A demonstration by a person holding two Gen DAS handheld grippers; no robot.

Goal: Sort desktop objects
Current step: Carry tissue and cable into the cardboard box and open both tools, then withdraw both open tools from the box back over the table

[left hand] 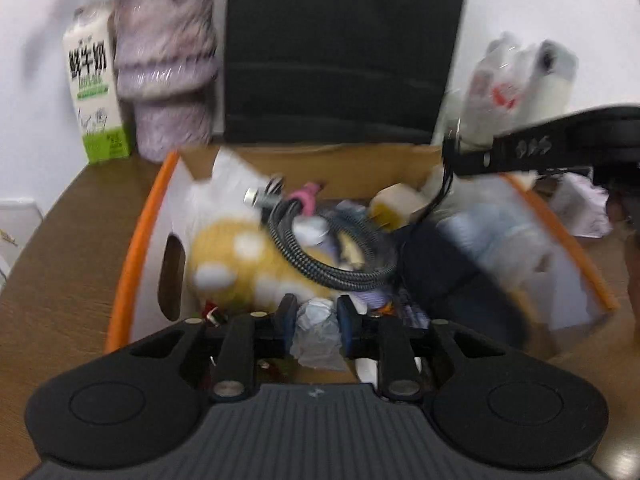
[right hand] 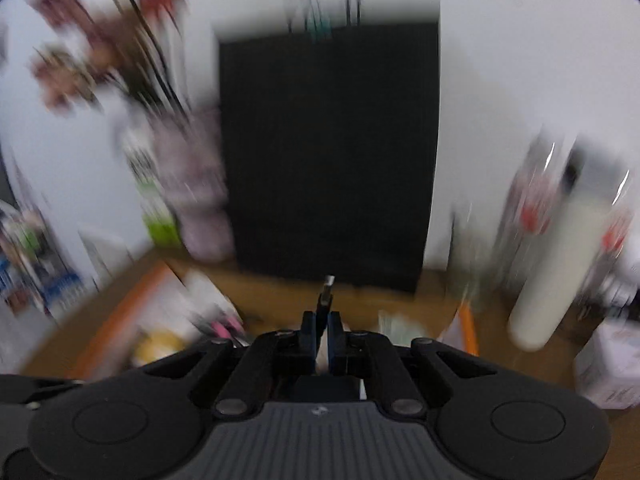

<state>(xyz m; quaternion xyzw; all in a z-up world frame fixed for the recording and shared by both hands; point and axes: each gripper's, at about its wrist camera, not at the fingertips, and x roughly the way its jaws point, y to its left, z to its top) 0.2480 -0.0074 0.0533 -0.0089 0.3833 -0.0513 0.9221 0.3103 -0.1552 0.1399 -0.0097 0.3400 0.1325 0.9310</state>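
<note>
The left gripper [left hand: 316, 316] hangs over the near edge of a cardboard box [left hand: 304, 151] with orange-trimmed flaps, its jaws at a narrow-to-middling gap with a crumpled wad of paper [left hand: 318, 330] between them. Blur hides whether the pads press on the wad, so I cannot tell if it is held or merely bracketed.

The right gripper [right hand: 321, 330] is pinched tight on a thin dark cable [right hand: 325, 300], whose metal plug sticks up toward twelve o'clock past the fingertips. In the left view that same tool reaches in from three o'clock, with the cable dangling down into the box.

The box looks well filled — a yellow toy with white spots [left hand: 236, 264] at nine o'clock of its middle, a coiled braided cable [left hand: 336, 256] at the centre, a dark pouch [left hand: 448, 272] toward four o'clock, pale plastic wrapping at two o'clock. Judged from that, most of the sorting seems done.

Still outside on the wooden desk [left hand: 60, 272]: a milk carton [left hand: 96, 92] and a purple tumbler [left hand: 168, 68] at eleven o'clock, a black panel [left hand: 344, 48] at twelve, a bagged bottle [left hand: 520, 84] at two — whether those are to be sorted is unclear. Left to do, by my reading: letting go of the cable and the paper.
</note>
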